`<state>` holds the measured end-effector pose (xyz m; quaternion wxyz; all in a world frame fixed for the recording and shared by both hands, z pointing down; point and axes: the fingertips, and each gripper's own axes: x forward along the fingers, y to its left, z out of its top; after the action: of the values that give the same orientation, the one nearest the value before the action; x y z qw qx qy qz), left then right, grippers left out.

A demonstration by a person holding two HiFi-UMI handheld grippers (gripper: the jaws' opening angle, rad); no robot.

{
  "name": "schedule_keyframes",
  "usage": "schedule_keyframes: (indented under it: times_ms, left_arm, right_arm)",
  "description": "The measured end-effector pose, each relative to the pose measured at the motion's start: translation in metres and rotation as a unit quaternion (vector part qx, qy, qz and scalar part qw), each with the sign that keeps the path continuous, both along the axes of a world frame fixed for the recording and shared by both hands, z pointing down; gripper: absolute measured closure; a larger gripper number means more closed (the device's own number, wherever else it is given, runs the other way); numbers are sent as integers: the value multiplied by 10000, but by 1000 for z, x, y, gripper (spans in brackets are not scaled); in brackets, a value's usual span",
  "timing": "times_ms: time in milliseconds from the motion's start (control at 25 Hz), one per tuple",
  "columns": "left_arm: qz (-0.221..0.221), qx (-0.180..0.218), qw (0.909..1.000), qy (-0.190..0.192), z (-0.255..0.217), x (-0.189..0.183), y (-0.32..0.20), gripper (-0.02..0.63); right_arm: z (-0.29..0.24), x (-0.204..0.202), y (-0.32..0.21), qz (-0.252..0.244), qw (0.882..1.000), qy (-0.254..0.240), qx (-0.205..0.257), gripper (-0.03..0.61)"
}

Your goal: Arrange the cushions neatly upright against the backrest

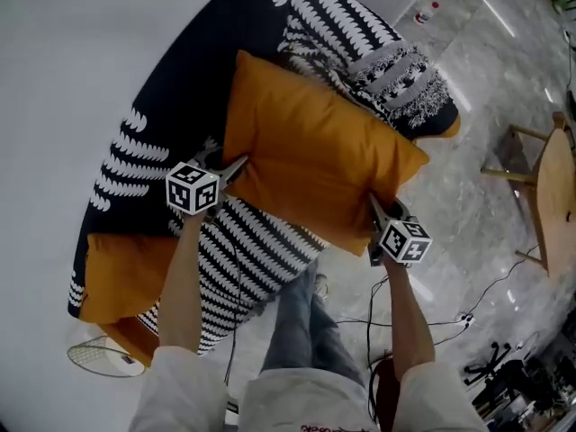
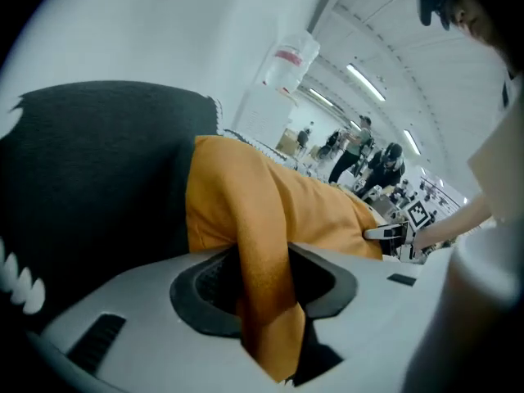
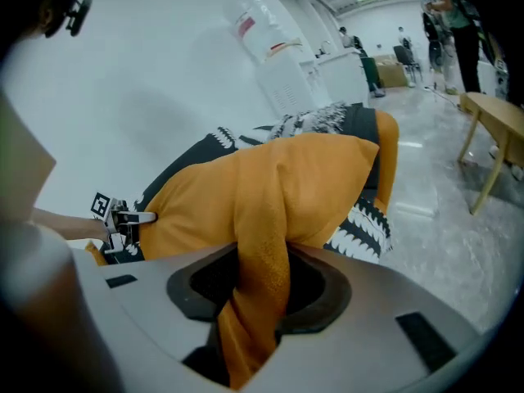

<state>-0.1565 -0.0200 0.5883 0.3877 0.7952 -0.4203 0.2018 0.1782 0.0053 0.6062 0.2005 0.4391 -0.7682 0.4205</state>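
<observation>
Two corners pinched | my left gripper point(image 1: 238, 164) and right gripper point(image 1: 375, 203) each clamped on orange cushion point(image 1: 315, 151) | sofa point(image 1: 171, 106) underneath

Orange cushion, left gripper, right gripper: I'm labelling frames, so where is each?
orange cushion point(image 1: 310, 156), head view, middle of its face.
left gripper point(image 1: 236, 166), head view, midway between its fingertips.
right gripper point(image 1: 377, 209), head view, midway between its fingertips.

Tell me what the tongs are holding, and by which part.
Both hold the orange cushion: left tongs pinch its left corner, right tongs its right-hand edge, fabric bunched between the jaws.
</observation>
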Motion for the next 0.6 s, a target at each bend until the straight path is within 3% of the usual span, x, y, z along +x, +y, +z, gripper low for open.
schedule_keyframes:
  times_ms: [160,320,440,600]
  left_arm:
    - [-752,216,9969,13,-29,-47,44,437]
    - [-1551,430,9869,-50,-51,-86,98,437]
    - [-2137,579,9752,-82,-68,-112,137,437]
    - [-2979,710,9520,-20,-83,-138,196,437]
  right_arm:
    - [-24,-47,-16,-769,9966,36,288,416]
    - [-42,-96,-19,-1550,9866,-53,497,416]
    - [-60,-135,-17,-2051,9764,-103,664,416]
    - [-86,-188,-13,-2810,9551,-136,927,414]
